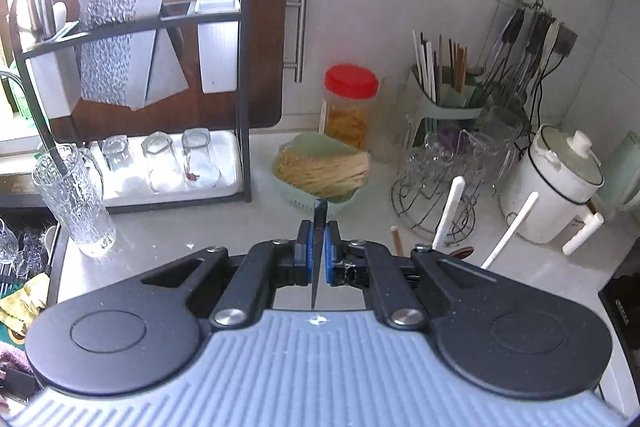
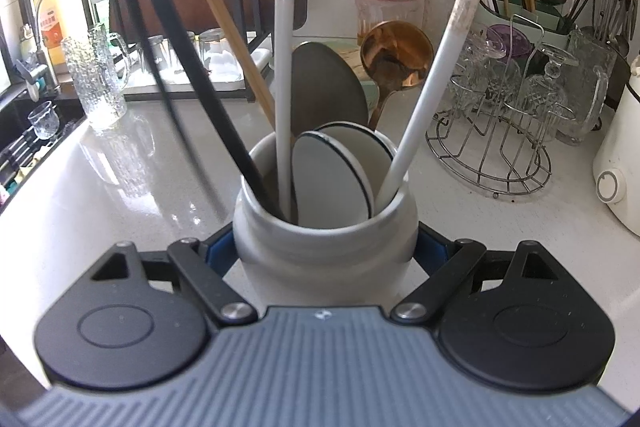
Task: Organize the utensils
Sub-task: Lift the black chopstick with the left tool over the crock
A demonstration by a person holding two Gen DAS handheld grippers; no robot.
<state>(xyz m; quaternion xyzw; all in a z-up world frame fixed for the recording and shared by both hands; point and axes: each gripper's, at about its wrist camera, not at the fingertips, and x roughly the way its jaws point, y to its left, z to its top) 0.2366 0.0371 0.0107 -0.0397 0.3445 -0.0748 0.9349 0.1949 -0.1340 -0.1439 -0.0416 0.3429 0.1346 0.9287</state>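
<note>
My right gripper (image 2: 325,255) is shut on a white ceramic jar (image 2: 324,247), with one blue pad on each side of it. Standing in the jar are two long white handles (image 2: 285,67), a wooden handle (image 2: 224,27), a dark grey spoon (image 2: 324,87), a gold ladle (image 2: 396,51) and white black-rimmed spoons (image 2: 332,183). A thin black handle (image 2: 192,59) slants from the jar to the top left. My left gripper (image 1: 319,247) is shut on that thin black handle (image 1: 318,227), above the counter. In the left wrist view the white handles (image 1: 448,211) poke up at the right.
A textured glass tumbler (image 1: 74,199) stands by the sink edge at the left. A black knife rack (image 1: 132,39) with upturned glasses is behind it. A red-lidded jar (image 1: 350,107), a green noodle basket (image 1: 324,171), a wire glass rack (image 2: 492,131) and a white pot (image 1: 556,183) line the back.
</note>
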